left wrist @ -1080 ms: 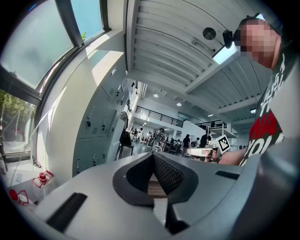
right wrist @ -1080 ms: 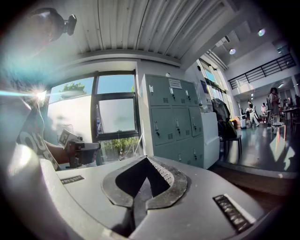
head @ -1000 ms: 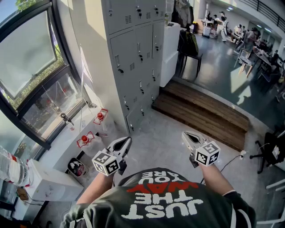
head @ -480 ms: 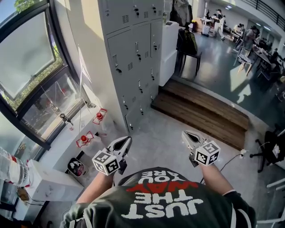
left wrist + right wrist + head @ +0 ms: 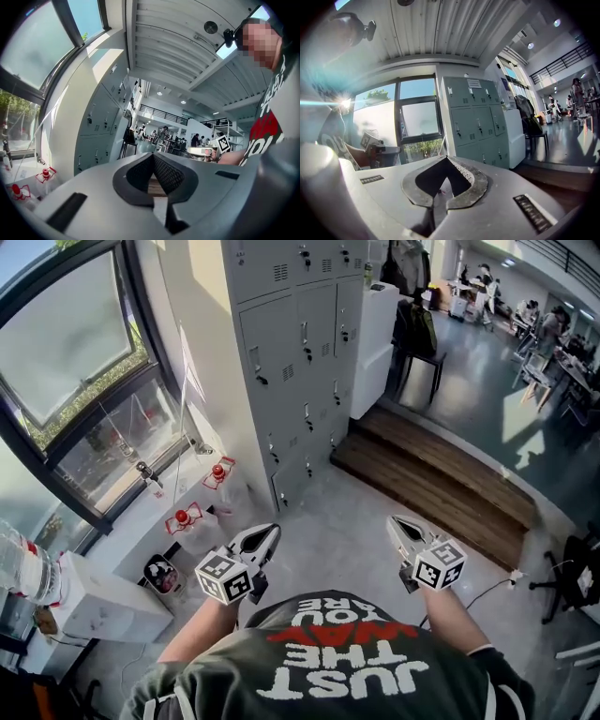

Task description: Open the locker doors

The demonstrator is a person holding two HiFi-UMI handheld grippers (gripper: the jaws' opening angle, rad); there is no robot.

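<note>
Left gripper [image 5: 272,531]: jaws closed, empty. Tall grey metal locker bank [image 5: 300,352], doors all shut, stands well apart at its twelve o'clock and at eleven o'clock from the right gripper [image 5: 395,521], likewise closed and empty. Since the earlier frame the lockers have shifted slightly rightward in the head view.

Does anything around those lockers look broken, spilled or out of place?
Nothing stands out. The grey lockers stand straight with every visible door shut, and the wooden step beside them looks intact. The left gripper and right gripper are empty, fingers together, well short of the lockers.
</note>
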